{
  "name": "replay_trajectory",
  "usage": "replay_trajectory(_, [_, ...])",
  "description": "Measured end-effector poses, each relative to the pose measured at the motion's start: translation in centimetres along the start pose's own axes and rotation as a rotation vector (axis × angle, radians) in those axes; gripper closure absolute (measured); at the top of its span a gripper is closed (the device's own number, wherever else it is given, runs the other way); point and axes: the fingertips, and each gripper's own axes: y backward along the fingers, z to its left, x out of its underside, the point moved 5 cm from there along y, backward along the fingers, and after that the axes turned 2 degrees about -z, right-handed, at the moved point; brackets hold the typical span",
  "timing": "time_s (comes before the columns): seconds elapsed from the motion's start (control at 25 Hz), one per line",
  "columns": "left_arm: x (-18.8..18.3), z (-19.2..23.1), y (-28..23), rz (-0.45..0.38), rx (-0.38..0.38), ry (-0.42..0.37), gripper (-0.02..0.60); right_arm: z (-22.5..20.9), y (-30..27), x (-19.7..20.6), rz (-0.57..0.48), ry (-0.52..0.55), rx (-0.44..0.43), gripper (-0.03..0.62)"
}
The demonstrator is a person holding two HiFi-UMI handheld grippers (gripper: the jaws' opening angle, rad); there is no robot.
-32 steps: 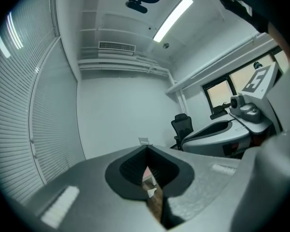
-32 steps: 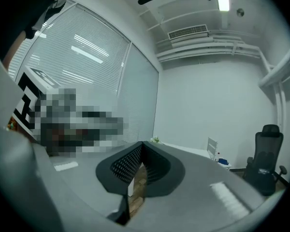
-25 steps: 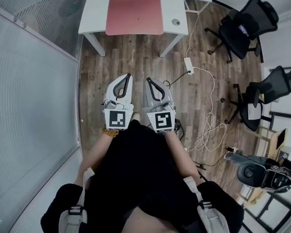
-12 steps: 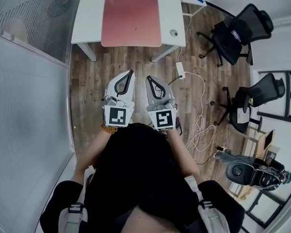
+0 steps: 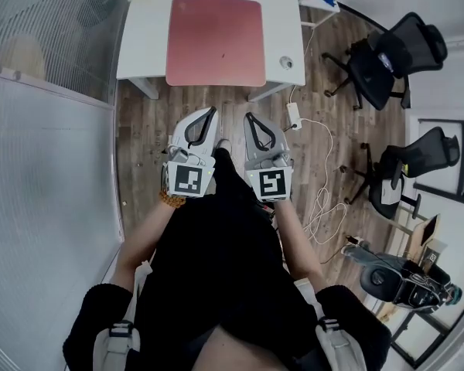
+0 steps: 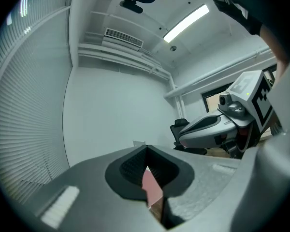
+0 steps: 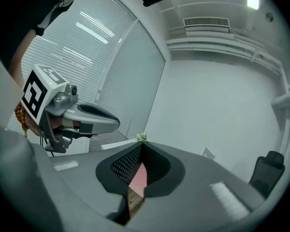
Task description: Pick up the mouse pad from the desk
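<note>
At 12 o'clock your mouse pad (image 5: 215, 41) is dusty pink on a white desk (image 5: 143, 37), above a brown wood-plank floor (image 5: 151, 126). Your left gripper (image 5: 211, 112) and right gripper (image 5: 249, 117) are pale grey with black inner linings and black-and-white square markers. The 2 office chairs (image 5: 383, 56) at 2 o'clock are black, like your top (image 5: 216, 269).

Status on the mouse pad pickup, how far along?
Done: nothing. The mouse pad lies flat on the white desk, untouched. In hand: the left gripper and right gripper are over the wood floor, short of the desk, jaws together and empty. Left: reach the desk, open, grip a pad edge, lift.
</note>
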Motion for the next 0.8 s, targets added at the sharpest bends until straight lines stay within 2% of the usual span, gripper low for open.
replay_trajectory(0.12, [1.3,-0.2,-2.0,0.043,-0.014,0.019,0.580,-1.9,-1.6,1.6,0.002,-0.002,-0.001,0.572])
replay_trajectory(0.32, [1.5,0.4,-5.7,0.094,-0.043,-0.039,0.580,-5.2,-4.7,3.4,-0.018,-0.033,-0.039,0.572])
replay_trajectory(0.56, [2.2,1.6,-9.2,0.139,-0.136,-0.049,0.580,-8.8,-7.7,4.8,-0.081,-0.089,-0.128,0.572])
replay_trajectory(0.64, [2.9,2.5,-10.3,0.162,-0.168,-0.025,0.580,-9.9,-9.1,5.7,-0.071,-0.127,-0.152,0.572])
replay_trajectory(0.8, [4.4,3.4,-12.1,0.229,-0.207,0.083,0.580,-11.8,-11.1,7.1,-0.031,-0.275,-0.178,0.572])
